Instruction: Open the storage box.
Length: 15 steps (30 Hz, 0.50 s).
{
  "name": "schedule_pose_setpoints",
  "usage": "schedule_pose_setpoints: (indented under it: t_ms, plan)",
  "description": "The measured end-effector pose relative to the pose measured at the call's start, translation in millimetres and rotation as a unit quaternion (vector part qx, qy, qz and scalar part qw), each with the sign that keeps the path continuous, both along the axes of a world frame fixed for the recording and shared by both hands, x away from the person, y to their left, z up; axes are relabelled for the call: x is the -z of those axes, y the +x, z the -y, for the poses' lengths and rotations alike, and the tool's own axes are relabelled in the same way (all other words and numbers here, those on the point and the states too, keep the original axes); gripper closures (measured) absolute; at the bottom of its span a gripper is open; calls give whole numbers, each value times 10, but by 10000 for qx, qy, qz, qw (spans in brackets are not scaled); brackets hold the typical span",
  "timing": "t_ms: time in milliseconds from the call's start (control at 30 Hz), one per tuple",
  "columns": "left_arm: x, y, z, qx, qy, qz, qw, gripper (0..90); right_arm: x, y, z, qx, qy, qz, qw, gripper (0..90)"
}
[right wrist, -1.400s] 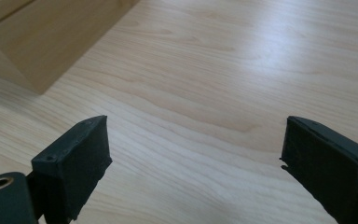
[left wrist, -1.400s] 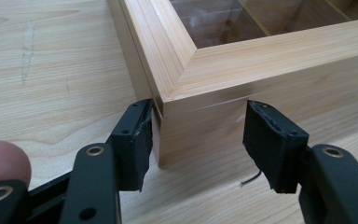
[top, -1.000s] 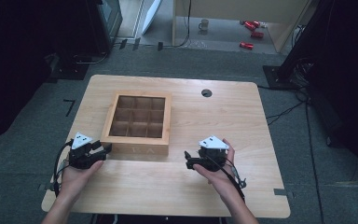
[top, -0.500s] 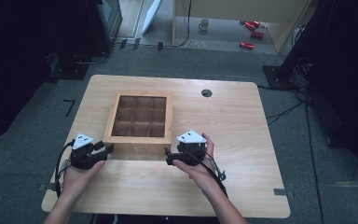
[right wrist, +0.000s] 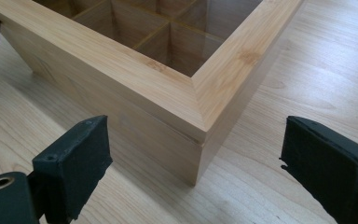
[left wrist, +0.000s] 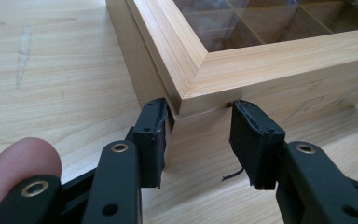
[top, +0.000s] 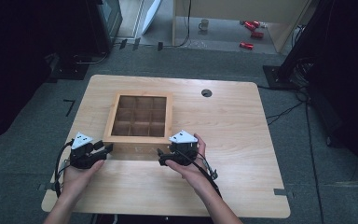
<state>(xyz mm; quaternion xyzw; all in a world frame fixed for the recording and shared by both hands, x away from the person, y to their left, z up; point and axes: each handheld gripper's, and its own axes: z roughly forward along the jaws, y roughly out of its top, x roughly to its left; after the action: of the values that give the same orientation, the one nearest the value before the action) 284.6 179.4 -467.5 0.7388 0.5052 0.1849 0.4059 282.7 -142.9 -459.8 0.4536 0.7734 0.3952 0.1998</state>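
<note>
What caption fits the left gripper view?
Left tool closing its jaws around a corner of the wooden box on the table.

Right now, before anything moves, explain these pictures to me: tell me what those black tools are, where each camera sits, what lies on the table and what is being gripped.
There is no robot arm here. A person holds a hand-worked tool with two black jaws in each hand. The wide picture comes from a fixed camera above the person, looking down on the wooden table. The two close-up pictures come from small cameras riding on the tools, each looking along its own jaws.

On the table stands a wooden box divided into nine compartments. The left gripper is closed on the box's near left corner, with its pads against the wood. The right gripper is open: its jaws stand wide on either side of the near right corner and touch nothing.
</note>
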Motion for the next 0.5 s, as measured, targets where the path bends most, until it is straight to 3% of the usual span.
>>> schedule_pose_setpoints:
  t_ms: [300, 500]
  plan:
    - [-55, -10, -14, -23, -122, 193, 9997, 599, 45, 26, -22, 21, -25, -50, 10000, 78]
    - [-107, -9, -5, -18, -82, 266, 9996, 595, 46, 51, -27, 130, 42, 82, 9999, 133]
